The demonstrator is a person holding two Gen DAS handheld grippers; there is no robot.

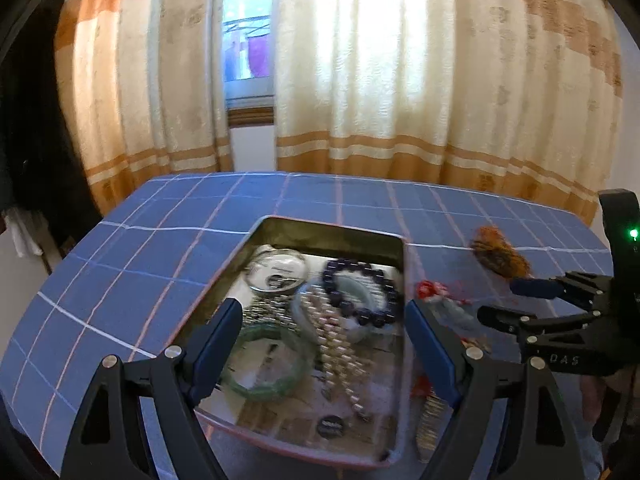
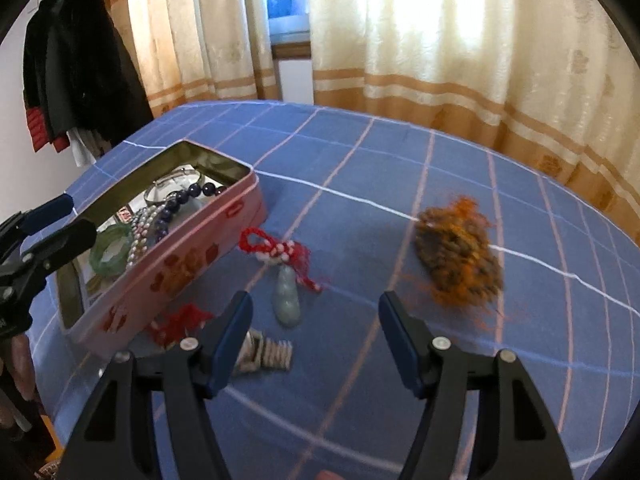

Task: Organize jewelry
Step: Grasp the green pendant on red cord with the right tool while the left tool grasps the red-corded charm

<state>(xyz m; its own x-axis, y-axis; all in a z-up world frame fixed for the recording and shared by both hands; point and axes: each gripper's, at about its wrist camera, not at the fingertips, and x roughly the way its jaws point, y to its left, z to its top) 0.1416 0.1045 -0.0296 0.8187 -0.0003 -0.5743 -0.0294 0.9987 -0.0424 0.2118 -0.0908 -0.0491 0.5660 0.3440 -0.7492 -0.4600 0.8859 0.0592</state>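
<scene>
Both grippers hang over a blue checked cloth (image 2: 360,184) with their blue fingers spread wide and nothing between them. From the left wrist camera, the left gripper (image 1: 324,320) is over a pink tin box (image 1: 404,320) that has no lid on it. Inside the tin, a green bangle (image 1: 264,364) lies at about 7 o'clock, a silver bangle (image 1: 280,272) at about 11 o'clock, a string of pale pearls (image 1: 336,344) runs down the middle, and a dark bead bracelet (image 1: 360,292) sits at about 1 o'clock, on top of a pale ring. More jewelry lies out on the cloth, just to the right of the tin — best seen from the right wrist camera. A red cord knot with white beads (image 2: 276,248) lies close to the tin, touching a pale green stone pendant (image 2: 286,296). A silver stretchy band (image 2: 264,354) lies near the left finger of the right gripper (image 2: 316,320), and a red tassel (image 2: 176,322) lies against the tin's side. Far off at about 2 o'clock sits a blurry brown and orange bead bundle (image 2: 458,256), well apart from the rest. Cream and orange curtains (image 2: 400,40) hang behind.
</scene>
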